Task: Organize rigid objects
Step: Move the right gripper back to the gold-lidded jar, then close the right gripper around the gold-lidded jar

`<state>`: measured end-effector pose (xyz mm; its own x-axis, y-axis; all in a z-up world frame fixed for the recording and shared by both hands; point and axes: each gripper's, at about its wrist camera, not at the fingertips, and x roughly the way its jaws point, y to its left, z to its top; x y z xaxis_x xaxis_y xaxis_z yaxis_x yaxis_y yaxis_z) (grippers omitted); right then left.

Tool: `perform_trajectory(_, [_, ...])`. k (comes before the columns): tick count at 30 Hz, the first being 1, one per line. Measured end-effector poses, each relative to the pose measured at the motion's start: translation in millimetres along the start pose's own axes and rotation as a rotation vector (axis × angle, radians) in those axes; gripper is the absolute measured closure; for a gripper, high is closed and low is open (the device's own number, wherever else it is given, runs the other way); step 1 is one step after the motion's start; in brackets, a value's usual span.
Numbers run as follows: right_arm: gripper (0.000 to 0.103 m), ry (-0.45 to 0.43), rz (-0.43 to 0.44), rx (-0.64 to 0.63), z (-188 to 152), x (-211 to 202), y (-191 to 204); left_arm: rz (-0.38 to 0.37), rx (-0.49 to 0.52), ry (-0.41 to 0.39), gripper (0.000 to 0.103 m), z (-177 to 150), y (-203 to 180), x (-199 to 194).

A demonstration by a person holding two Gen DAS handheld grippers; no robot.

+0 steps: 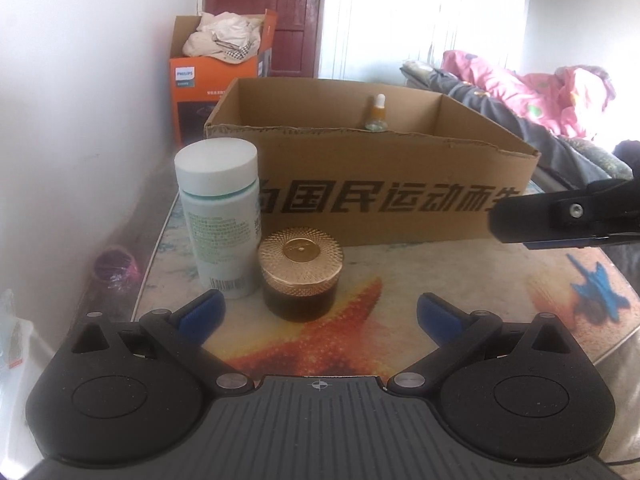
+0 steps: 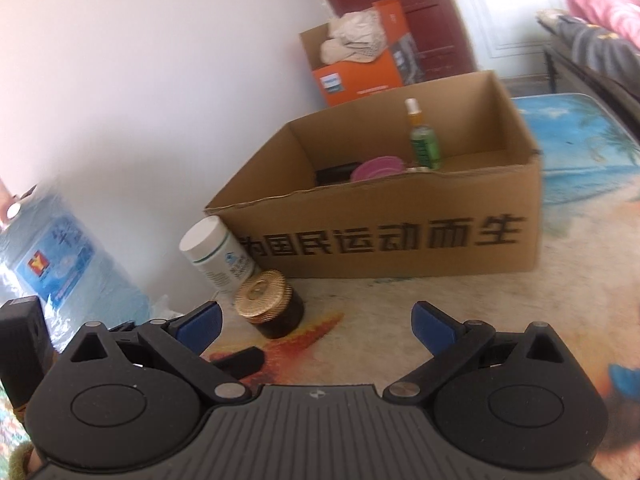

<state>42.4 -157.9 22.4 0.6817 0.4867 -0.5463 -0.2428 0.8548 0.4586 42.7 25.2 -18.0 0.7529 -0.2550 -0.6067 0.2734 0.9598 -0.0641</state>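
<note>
left gripper (image 1: 318, 314) jaws apart, nothing between | right gripper (image 2: 316, 322) jaws apart, empty | white bottle (image 1: 218, 216) and gold-lidded jar (image 1: 301, 278) touching, centre-left, before cardboard box (image 1: 372, 200) | dropper bottle (image 1: 377, 114) upright inside box

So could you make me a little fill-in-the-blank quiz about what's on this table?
1. The white bottle stands ____ the cardboard box.
2. The small jar beside it has a ____ coloured lid.
3. The dropper bottle stands ____ the box.
4. The jaws of both the left gripper and the right gripper are ____.

Missing words: outside; gold; inside; open
</note>
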Motion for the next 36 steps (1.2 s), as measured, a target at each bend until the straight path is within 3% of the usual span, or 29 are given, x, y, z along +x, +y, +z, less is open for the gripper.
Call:
perform_trajectory(4, [0.008,0.026,0.039,-0.044,8.8,25.5,11.0,-0.009,0.034,-0.018,0.0,-0.1,0.4,10.3])
perform_trajectory(10, [0.035,0.091,0.117,-0.057,17.4,68.2,15.1,-0.024,0.032,-0.011,0.004,-0.4,3.4,26.2])
perform_trajectory(14, [0.042,0.15,0.15,-0.032,20.8,93.4,10.7,-0.042,0.024,-0.006,0.007,0.6,4.2,33.3])
perform_trajectory(23, [0.041,0.235,0.218,-0.01,24.0,111.7,6.7,-0.078,0.015,0.005,0.007,3.6,0.9,38.8])
perform_trajectory(36, [0.041,0.233,0.188,0.071,14.0,66.5,-33.4,-0.204,0.066,0.039,0.007,3.1,-40.9,34.3])
